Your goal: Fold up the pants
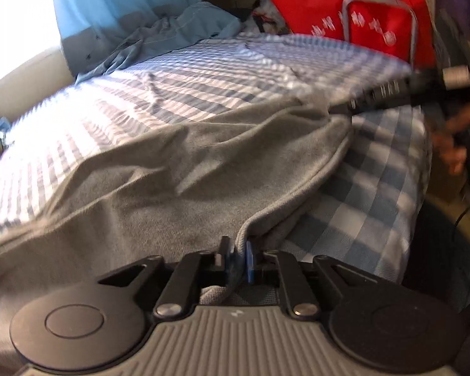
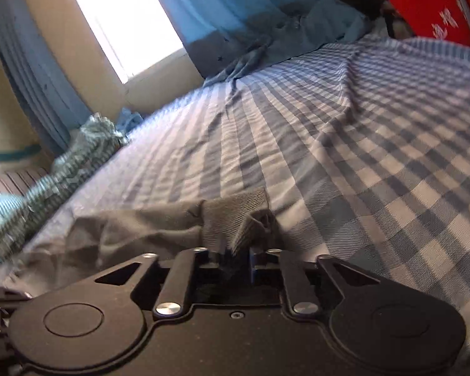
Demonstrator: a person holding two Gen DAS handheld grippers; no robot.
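Grey pants [image 1: 159, 169] are spread across a bed covered by a blue-and-white checked sheet [image 1: 376, 188]. The left hand-held gripper [image 1: 239, 258] is closed on a rolled hem edge of the pants; cloth is pinched between its blue pads [image 1: 250, 261]. From there the hem seam is seen curving away toward the right hand-held gripper [image 1: 347, 108], blurred at the far end of the fabric. In the right wrist view, the right hand-held gripper [image 2: 239, 258] is clamped on a ribbed corner of the pants [image 2: 134, 228], which is bunched up and raised just off the sheet [image 2: 344, 144]. The rest of the cloth is draped to the left along the bed edge. A blue curtain [image 1: 116, 3] is hung at the head of the bed beside a bright window [image 2: 125, 15]. A red bag [image 1: 344, 3] with a grey handle is stood behind the bed. A green patterned cloth [image 2: 62, 163] is heaped at the bed's far side.
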